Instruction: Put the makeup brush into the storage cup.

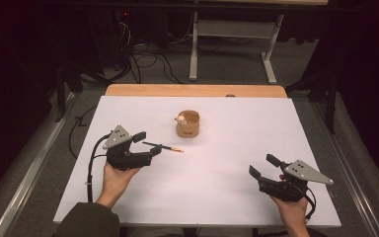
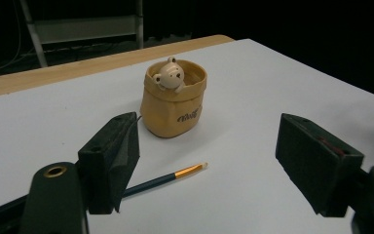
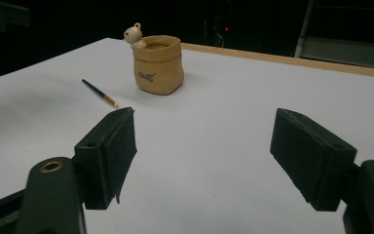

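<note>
A tan pouch-shaped cup (image 1: 188, 123) with a small bear figure (image 2: 168, 75) on its rim stands mid-table. A thin paintbrush (image 1: 164, 146) with a dark handle and an orange ferrule lies flat on the white table top (image 1: 217, 192), in front of the cup. My left gripper (image 1: 148, 143) is open at the brush's handle end; in the left gripper view the paintbrush (image 2: 175, 174) runs out from behind the left jaw, not held. My right gripper (image 1: 263, 166) is open at the front right with nothing between its jaws. The right gripper view has the cup (image 3: 158, 63) and paintbrush (image 3: 100, 93) far ahead.
A wooden strip (image 1: 195, 90) borders the table's far edge. Beyond it the floor carries cables (image 1: 148, 61) and a white desk frame (image 1: 232, 29). Dark surroundings flank both sides.
</note>
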